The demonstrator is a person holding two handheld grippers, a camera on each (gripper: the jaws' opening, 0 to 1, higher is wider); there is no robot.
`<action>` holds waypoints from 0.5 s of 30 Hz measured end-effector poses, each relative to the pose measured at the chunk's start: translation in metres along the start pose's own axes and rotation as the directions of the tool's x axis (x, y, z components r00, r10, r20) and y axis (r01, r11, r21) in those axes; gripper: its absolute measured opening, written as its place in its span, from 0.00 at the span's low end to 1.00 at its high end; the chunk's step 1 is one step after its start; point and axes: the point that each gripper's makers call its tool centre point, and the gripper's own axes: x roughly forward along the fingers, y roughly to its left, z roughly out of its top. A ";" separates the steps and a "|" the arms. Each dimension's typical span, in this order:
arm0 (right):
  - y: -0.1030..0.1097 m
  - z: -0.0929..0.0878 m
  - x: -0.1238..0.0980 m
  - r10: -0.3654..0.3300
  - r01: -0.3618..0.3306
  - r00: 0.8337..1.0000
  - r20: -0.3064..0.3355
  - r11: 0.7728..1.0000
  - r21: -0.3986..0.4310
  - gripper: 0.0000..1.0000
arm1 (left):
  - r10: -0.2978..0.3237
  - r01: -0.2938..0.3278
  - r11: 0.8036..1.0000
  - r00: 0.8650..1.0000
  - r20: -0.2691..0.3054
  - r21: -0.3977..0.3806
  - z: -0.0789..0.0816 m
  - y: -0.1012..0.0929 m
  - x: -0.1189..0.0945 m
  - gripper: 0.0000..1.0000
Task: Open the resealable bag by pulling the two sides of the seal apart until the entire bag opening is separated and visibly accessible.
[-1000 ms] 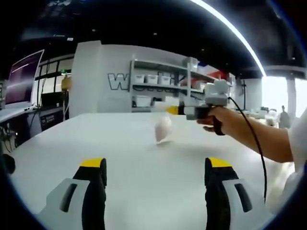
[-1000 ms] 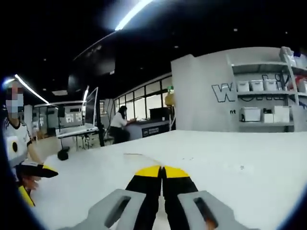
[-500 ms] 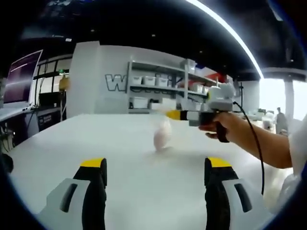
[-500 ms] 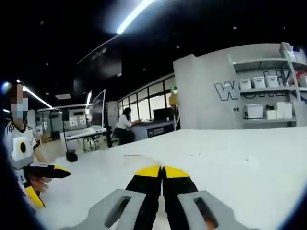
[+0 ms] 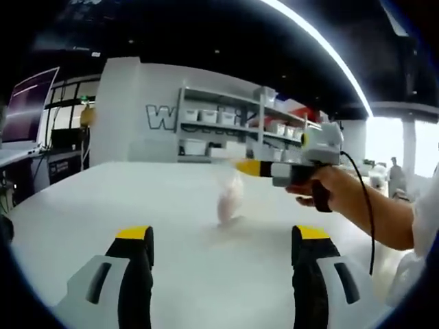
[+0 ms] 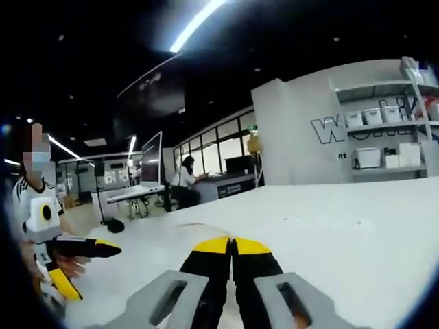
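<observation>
As the left gripper view looks out along its own two jaws, the left gripper (image 5: 219,236) stands wide open over the white table (image 5: 103,199), its black, yellow-tipped jaws far apart with nothing between them. Ahead of that gap and a little above it hangs the resealable bag (image 5: 230,199), a pale, see-through pouch, blurred, with its lower end close to or on the tabletop; which of the two cannot be told. Its top reaches up to the yellow tip of the right gripper (image 5: 248,167), which comes in from the right side, held by a hand (image 5: 326,188) with a black cable trailing from it. Beyond the table stands a shelf rack (image 5: 226,127) with white boxes, in front of a grey wall with large letters.

In the right gripper view, the right gripper's (image 6: 232,244) jaws are pressed together, yellow tips touching. A thin clear edge of the resealable bag (image 6: 199,226) shows just ahead and left of the tips, seemingly pinched between them, though the grip itself is hard to make out. To the far left, the left gripper (image 6: 82,264) appears with its jaws spread, held by a person in a white shirt. Farther off, beyond the table edge, another person sits at a desk (image 6: 147,192) by the windows.
</observation>
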 end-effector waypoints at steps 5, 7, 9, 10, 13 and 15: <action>0.011 -0.002 -0.004 0.018 -0.018 1.000 0.006 1.000 0.013 0.00 | -0.013 0.013 1.000 1.000 0.004 -0.010 0.001 -0.004 -0.001 0.82; 0.015 -0.003 -0.006 0.023 -0.023 1.000 0.008 1.000 0.016 0.00 | -0.015 0.015 1.000 1.000 0.003 -0.010 0.000 -0.005 -0.002 0.82; 0.019 -0.003 -0.007 0.031 -0.031 0.999 0.009 0.999 0.015 0.00 | -0.018 0.018 1.000 1.000 0.001 -0.008 0.000 -0.006 -0.002 0.82; 0.022 -0.003 -0.008 0.035 -0.035 0.999 0.011 0.999 0.017 0.00 | -0.019 0.019 1.000 1.000 0.000 -0.008 -0.001 -0.006 -0.003 0.81; 0.028 -0.002 -0.010 0.045 -0.046 0.999 0.016 0.999 0.025 0.00 | -0.019 0.019 1.000 1.000 -0.001 -0.009 -0.001 -0.006 -0.004 0.81; 0.034 -0.002 -0.011 0.057 -0.057 0.998 0.022 0.998 0.031 0.00 | -0.019 0.019 1.000 1.000 0.000 -0.011 -0.001 -0.006 -0.005 0.81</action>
